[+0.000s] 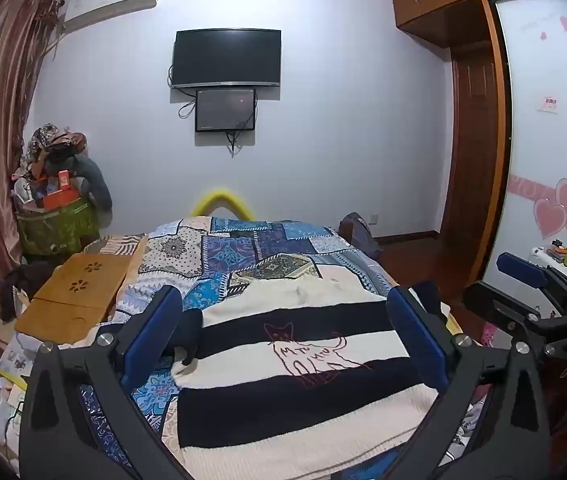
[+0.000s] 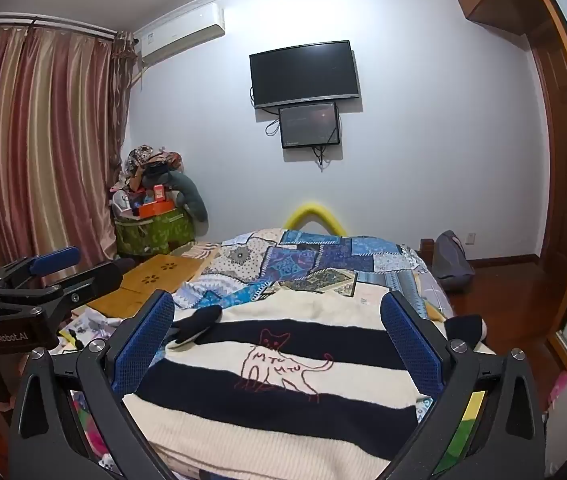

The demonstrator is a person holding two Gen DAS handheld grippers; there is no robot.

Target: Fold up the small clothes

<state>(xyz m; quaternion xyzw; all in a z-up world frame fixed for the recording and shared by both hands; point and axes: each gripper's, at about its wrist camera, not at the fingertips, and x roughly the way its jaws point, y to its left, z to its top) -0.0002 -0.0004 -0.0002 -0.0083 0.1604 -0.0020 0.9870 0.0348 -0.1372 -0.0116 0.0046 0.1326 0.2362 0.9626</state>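
Currently, the cream-and-navy striped knit sweater with a red cat outline (image 1: pixel 295 364) lies spread flat on the bed's blue patchwork quilt (image 1: pixel 243 248), directly ahead of and below both tongs; no fold appears made, so the task is judged near its start. The left tongs (image 1: pixel 283 336) and right tongs (image 2: pixel 279 344) stand wide apart, holding nothing and touching no fabric.

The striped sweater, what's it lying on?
The striped sweater lies flat on a blue patchwork quilt that covers the bed. What lies under the quilt, and the quilt beneath the sweater, is hidden.
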